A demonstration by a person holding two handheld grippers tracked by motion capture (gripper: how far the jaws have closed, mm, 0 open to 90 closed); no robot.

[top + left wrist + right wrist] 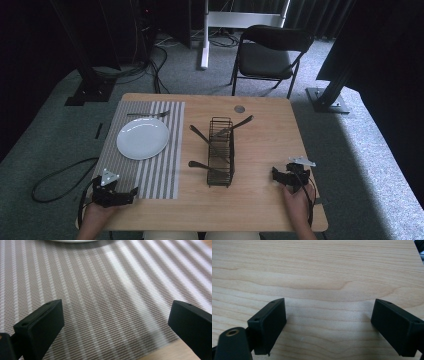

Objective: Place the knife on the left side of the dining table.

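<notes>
Both grippers, left gripper and right gripper, gape empty; a careless reach could topple the black wire caddy holding dark metal cutlery.

Your landmark is the rack, mid table: placemat lies left of it w/ plate on it, fork behind plate.

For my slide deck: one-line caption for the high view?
Two open grippers, left and right, rest near a wire rack of cutlery beside a white plate on a striped placemat.
</notes>
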